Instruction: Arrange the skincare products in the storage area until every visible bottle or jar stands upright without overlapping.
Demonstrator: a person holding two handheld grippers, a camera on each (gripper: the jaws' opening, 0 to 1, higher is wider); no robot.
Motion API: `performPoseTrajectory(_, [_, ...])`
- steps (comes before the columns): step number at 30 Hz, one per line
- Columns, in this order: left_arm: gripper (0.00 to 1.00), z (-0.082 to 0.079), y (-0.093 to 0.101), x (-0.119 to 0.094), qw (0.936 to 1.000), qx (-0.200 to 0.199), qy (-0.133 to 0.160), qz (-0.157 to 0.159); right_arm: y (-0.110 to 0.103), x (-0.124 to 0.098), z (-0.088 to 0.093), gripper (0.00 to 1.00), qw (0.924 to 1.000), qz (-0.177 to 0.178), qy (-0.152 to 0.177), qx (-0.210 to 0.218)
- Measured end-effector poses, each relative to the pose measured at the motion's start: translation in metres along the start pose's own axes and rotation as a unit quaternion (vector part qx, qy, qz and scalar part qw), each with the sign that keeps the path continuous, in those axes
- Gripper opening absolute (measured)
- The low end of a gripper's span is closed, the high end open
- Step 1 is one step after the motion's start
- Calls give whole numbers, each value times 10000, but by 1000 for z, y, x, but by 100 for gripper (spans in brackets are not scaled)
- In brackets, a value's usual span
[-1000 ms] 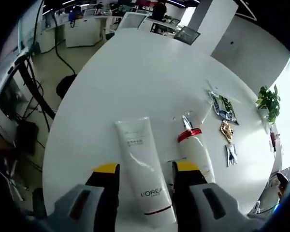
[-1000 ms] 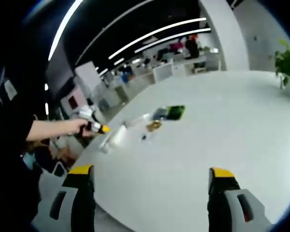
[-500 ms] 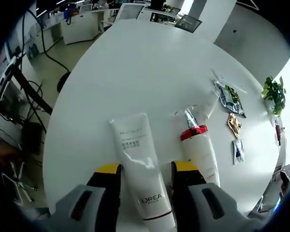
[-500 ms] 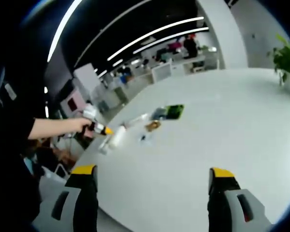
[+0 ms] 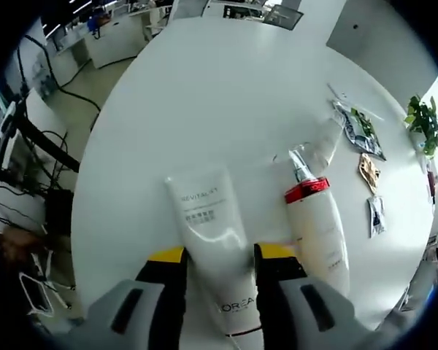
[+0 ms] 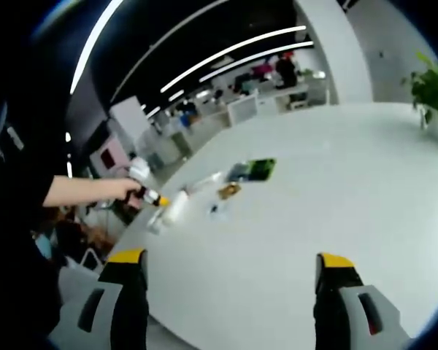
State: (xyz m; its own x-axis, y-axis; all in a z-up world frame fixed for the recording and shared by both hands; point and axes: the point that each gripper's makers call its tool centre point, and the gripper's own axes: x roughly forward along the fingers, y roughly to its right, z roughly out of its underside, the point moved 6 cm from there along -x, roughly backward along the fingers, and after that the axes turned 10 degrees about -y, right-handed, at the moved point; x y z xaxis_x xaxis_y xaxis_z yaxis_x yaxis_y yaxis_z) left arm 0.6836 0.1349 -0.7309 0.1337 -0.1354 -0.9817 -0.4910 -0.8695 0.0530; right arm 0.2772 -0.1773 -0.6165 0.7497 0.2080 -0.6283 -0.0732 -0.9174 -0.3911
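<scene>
A white L'Oreal tube [image 5: 208, 219] lies flat on the round white table [image 5: 204, 95]. My left gripper [image 5: 219, 254] is open, its yellow-tipped jaws close on either side of the tube's lower half. To the right of it lies a second white tube with a red band [image 5: 315, 222], its silver crimped end pointing away. My right gripper [image 6: 232, 261] hangs open over bare table with nothing between its jaws. In the right gripper view the left gripper [image 6: 152, 195] shows small at the table's left edge, held in a person's hand [image 6: 120, 189], beside the tubes [image 6: 175, 208].
Several sachets [image 5: 359, 130] lie in a row right of the tubes, seen too in the right gripper view as sachets [image 6: 252, 169]. A clear tube [image 5: 325, 138] lies beyond the red-banded one. A potted plant [image 5: 423, 120] stands at the far edge. Cables hang left of the table.
The left gripper has come lower and closer over the L'Oreal tube, so the tube now sits deeper between its jaws. The right gripper has stayed put.
</scene>
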Motion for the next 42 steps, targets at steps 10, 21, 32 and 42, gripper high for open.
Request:
performPoseTrajectory(10, [30, -4, 3, 1, 9997, 200, -87, -144, 2, 0, 0, 97, 10000, 13, 31, 11])
performPoseTrajectory(21, [27, -3, -1, -1, 9999, -79, -60, -57, 1, -2, -1, 97, 10000, 18, 58, 26])
performPoseTrajectory(32, [26, 4, 2, -22, 9979, -92, 629, 103, -4, -2, -8, 97, 9999, -38, 114, -43])
performPoseTrajectory(42, [26, 27, -6, -53, 9876, -3, 1568, -63, -18, 2, -14, 97, 9995, -199, 116, -223])
